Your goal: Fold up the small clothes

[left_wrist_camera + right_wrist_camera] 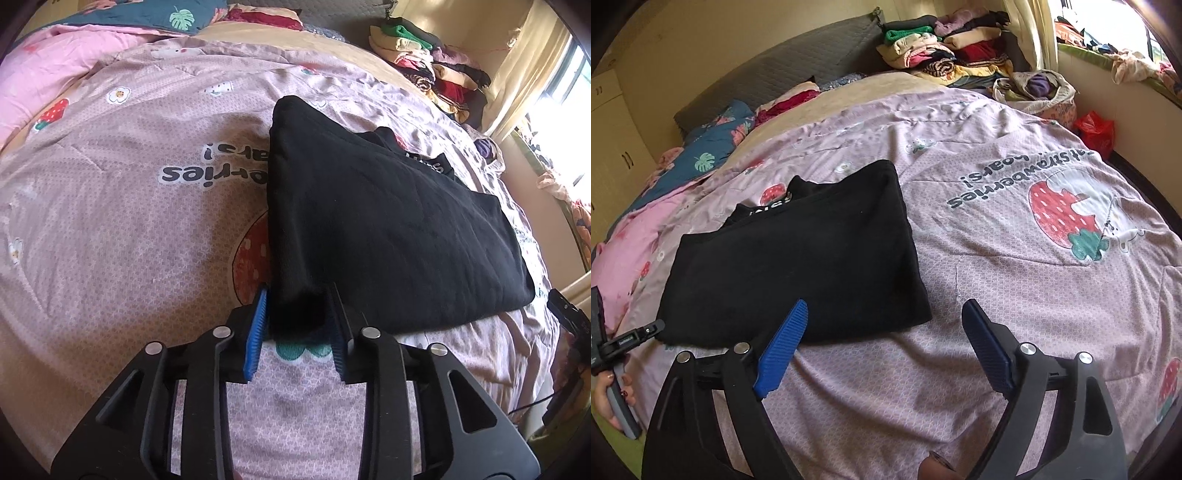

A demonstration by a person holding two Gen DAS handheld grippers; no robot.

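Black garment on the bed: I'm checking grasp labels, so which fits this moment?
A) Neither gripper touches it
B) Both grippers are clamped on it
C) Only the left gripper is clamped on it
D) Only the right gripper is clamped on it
C: the left gripper pinches a corner of the black garment between its blue pads, while the right gripper stands open over the bedspread, holding nothing.

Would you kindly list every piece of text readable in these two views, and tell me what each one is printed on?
"...at strawberries ... bears!" upside down, partly legible, on the pink quilt beside the strawberry picture.
"...rries" and "...ars!" upside down on the same quilt in the left wrist view, cut off by the black garment.
White lettering on the black garment's lower layer: mostly hidden, unreadable.
Small white label on the left gripper, seen from the right wrist view: too small to read.
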